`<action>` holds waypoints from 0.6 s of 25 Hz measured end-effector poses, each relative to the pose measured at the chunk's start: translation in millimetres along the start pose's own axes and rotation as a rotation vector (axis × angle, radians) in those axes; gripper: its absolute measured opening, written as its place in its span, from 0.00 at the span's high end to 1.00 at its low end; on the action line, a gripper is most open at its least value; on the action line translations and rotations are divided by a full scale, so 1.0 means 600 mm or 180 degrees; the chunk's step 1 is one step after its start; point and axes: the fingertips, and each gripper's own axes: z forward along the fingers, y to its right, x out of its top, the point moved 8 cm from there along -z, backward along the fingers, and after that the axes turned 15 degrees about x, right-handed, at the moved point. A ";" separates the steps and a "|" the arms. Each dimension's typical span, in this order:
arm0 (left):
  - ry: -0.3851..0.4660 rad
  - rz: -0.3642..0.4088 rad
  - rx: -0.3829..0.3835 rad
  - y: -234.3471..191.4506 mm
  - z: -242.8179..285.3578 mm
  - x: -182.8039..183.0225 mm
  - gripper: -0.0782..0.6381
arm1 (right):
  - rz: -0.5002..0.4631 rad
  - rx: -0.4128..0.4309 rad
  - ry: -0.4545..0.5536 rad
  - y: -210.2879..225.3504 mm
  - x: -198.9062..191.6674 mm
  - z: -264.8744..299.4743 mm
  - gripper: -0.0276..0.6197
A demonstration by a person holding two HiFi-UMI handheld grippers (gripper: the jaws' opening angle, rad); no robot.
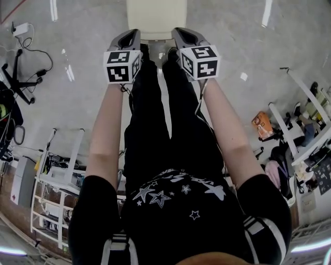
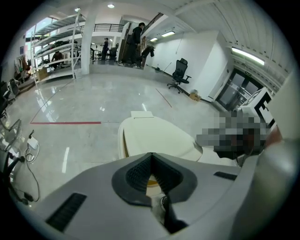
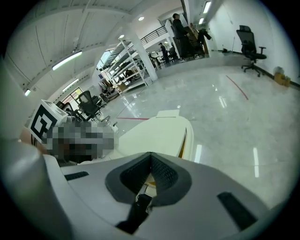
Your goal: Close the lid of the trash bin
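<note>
A cream trash bin (image 1: 156,15) stands on the floor at the top centre of the head view. Its lid (image 2: 157,137) lies low over the bin, with a thin yellow slit showing along one side edge (image 3: 181,140). My left gripper (image 1: 132,37) and right gripper (image 1: 182,35) are held side by side just short of the bin, both pointing at it. The left gripper (image 2: 151,154) is shut with its pads together and nothing between them. So is the right gripper (image 3: 151,153). Whether either tip touches the lid is hidden by the jaws.
Glossy grey floor surrounds the bin. A red line (image 2: 65,123) runs on the floor beyond it. An office chair (image 2: 179,74) and shelving racks (image 2: 56,47) stand far off, with people (image 2: 137,37) in the distance. Cables and a chair base (image 1: 23,72) lie at the left.
</note>
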 end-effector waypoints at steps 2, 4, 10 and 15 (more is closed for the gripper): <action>-0.0075 0.0056 -0.0024 0.000 0.008 -0.010 0.88 | 0.0027 -0.0022 -0.0012 0.004 -0.002 0.001 0.95; -0.0151 0.0098 -0.0020 0.001 0.017 -0.020 0.88 | 0.0038 -0.0026 -0.0032 0.008 -0.005 0.004 0.95; -0.0341 0.0078 -0.0021 -0.002 0.048 -0.044 0.88 | 0.0043 -0.0066 -0.0256 0.022 -0.036 0.036 0.95; -0.0448 0.0127 -0.0055 0.000 0.068 -0.057 0.88 | 0.0100 -0.0112 -0.0382 0.036 -0.061 0.062 0.95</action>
